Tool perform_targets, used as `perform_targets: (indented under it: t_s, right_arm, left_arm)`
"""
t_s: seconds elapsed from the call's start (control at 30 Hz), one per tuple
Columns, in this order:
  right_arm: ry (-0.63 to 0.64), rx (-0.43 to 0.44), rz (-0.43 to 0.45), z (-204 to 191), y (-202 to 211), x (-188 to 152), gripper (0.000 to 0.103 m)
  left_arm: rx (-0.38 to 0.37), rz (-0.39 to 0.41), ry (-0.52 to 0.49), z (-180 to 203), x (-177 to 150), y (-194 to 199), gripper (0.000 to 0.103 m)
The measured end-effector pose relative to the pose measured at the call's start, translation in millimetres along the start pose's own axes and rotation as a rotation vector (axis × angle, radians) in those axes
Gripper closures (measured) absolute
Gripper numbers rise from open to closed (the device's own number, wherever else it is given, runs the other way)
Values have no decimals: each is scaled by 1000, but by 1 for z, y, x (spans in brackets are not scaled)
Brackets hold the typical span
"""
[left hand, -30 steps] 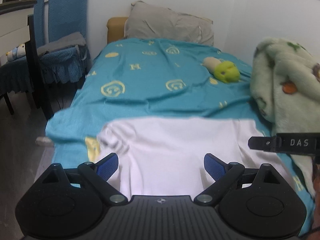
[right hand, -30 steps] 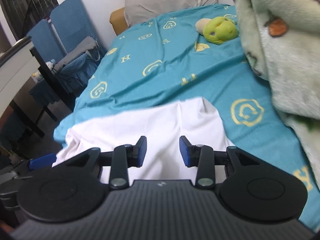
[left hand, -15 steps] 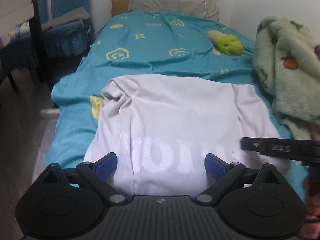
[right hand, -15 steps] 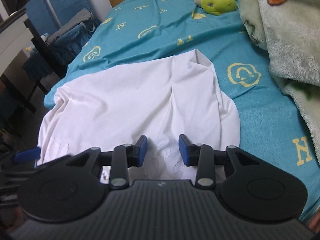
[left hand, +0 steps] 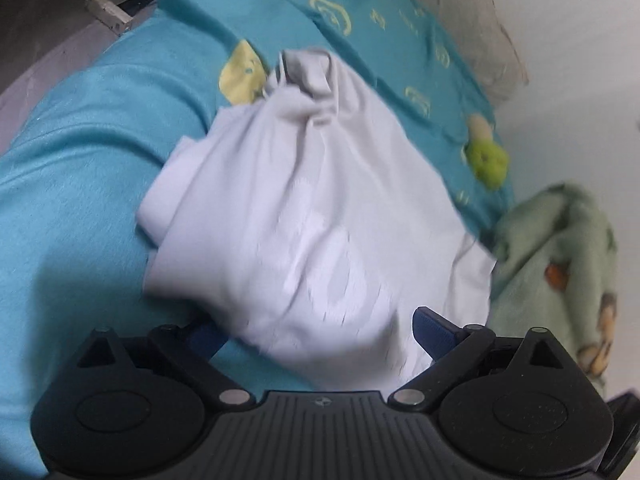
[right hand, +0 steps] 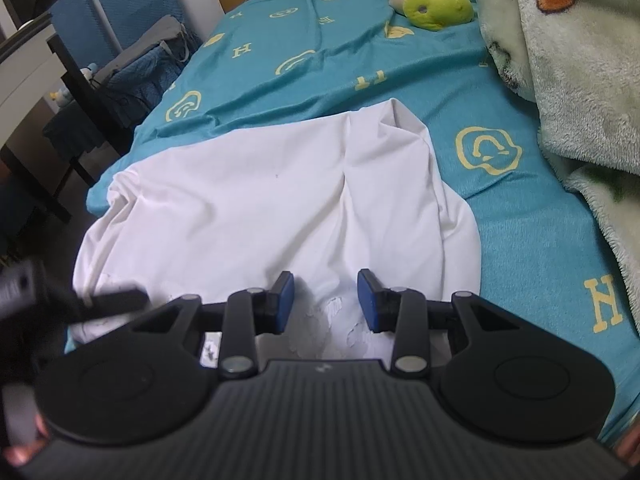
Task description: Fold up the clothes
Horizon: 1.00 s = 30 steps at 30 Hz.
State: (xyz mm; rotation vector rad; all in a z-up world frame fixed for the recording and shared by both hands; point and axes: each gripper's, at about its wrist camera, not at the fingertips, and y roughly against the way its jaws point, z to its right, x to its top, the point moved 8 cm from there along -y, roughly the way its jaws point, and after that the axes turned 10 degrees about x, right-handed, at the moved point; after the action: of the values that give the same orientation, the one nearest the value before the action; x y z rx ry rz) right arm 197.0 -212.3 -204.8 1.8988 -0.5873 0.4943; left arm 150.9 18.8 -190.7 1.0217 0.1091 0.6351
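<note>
A white T-shirt (right hand: 260, 208) with a faint printed front lies spread on the teal bedsheet (right hand: 520, 220). It also shows in the left wrist view (left hand: 312, 220), blurred, with a bunched sleeve at its far end. My left gripper (left hand: 316, 332) is wide open at the shirt's near left edge, and cloth covers its left pad. My right gripper (right hand: 325, 302) is open, jaws moderately apart, over the shirt's near edge at the print. The left gripper's finger shows blurred at the left of the right wrist view (right hand: 108, 300).
A green fleece blanket (right hand: 568, 60) is piled along the right side of the bed. A green plush toy (right hand: 436, 4) and a grey pillow (left hand: 472, 28) lie farther up. Blue chairs (right hand: 120, 28) and a dark table stand left of the bed.
The left gripper has swung down and to the left side of the shirt, its view tilting. The right gripper has dropped closer to the shirt's near edge. Both jaws keep their openings.
</note>
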Motion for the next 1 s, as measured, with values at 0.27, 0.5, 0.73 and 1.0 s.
perform_targets:
  t_s: [0.27,0.5,0.73,1.0]
  right_arm:
    - [1,-6,1,-1,0,0,66]
    - [-43,4,30,0,9,3,64]
    - [-407,410,71,-21,46,6,10]
    - [-840,625,-118,-35,4,-48,7]
  left_arm:
    - [-44,46,140,-19,8,3,36]
    - [-64,121,83,-9,5,16,71]
    - [-93,149,63,-2,1,23,77]
    - [-143,151,111,-6,7,25,79]
